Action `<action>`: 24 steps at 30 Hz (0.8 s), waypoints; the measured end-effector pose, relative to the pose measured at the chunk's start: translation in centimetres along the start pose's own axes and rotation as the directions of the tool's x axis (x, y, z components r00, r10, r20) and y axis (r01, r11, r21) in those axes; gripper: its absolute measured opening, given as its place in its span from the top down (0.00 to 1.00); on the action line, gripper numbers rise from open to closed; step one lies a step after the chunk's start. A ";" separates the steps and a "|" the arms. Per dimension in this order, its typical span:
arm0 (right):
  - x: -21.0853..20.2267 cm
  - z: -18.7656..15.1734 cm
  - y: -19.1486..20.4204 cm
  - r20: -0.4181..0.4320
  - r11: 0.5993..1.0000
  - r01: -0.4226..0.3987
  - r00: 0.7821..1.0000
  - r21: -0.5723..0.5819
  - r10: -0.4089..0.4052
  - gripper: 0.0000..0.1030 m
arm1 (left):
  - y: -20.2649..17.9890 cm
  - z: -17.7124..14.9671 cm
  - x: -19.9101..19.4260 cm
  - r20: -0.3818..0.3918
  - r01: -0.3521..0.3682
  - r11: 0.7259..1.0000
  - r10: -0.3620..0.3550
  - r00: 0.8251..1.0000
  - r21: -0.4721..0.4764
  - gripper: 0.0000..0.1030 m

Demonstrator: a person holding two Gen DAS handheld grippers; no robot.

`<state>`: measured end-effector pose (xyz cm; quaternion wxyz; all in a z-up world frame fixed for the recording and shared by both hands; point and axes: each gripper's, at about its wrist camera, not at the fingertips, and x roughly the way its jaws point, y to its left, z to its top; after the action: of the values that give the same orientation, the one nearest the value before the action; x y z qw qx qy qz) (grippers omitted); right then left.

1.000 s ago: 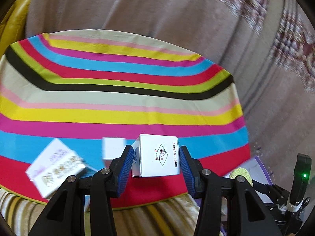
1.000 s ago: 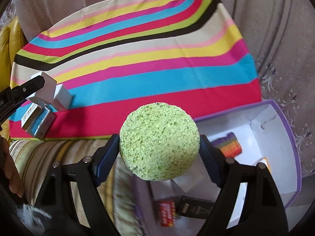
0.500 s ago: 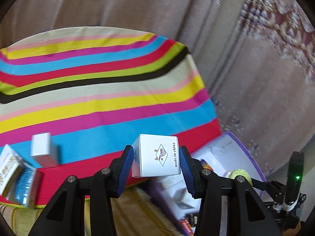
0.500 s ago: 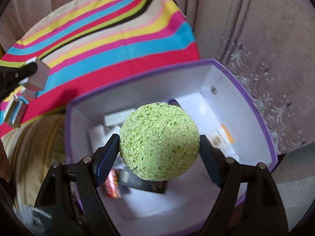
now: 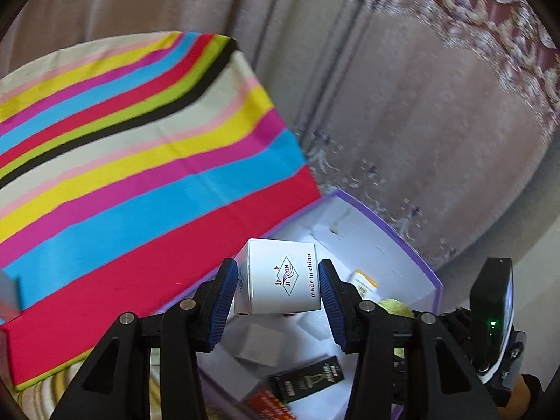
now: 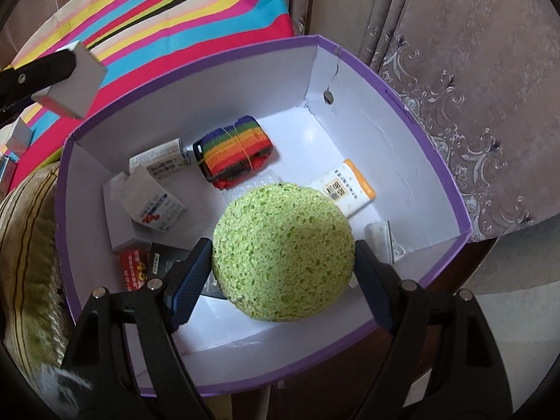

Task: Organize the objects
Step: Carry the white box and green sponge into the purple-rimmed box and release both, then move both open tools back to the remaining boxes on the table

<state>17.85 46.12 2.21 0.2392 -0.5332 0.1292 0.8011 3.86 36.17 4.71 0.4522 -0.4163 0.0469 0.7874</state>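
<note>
Both loads are at the drop-off step: the right gripper (image 6: pixel 283 262), jaws clamped on the green sponge (image 6: pixel 282 256), hangs over the purple-rimmed box (image 6: pixel 451 189), while the left gripper (image 5: pixel 278 302), jaws clamped on the white carton (image 5: pixel 278 281), hovers at the box's 9 o'clock rim, so each should next lower and release.

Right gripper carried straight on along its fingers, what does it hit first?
Probably the white floor of the purple box: the right gripper, shut on the green sponge, points down into it. Depth unclear.
</note>
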 end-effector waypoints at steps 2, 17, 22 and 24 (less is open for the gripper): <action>0.1 -0.2 -0.2 -0.009 1.000 0.000 1.000 0.000 0.000 0.20 | -0.4 0.0 0.7 -0.027 0.035 0.999 -0.035 0.999 0.004 0.52; -1.5 0.8 0.0 0.057 0.999 -0.010 0.998 0.046 0.007 0.15 | 2.6 0.1 0.0 -0.009 0.015 0.992 -0.016 1.000 -0.125 0.33; -3.3 1.8 1.4 0.131 1.000 -0.013 0.991 0.029 0.009 0.14 | 3.9 0.1 -2.1 0.031 -0.071 0.991 0.075 0.997 -0.116 0.32; -4.3 2.3 2.5 0.174 1.000 -0.006 0.985 0.008 0.005 0.13 | 3.9 0.1 -2.8 0.001 -0.176 0.982 0.177 0.984 -0.063 0.30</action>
<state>16.11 43.97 6.93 0.2495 -0.4597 0.1124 0.8449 1.57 32.02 5.55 0.3675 -0.4218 0.0575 0.8269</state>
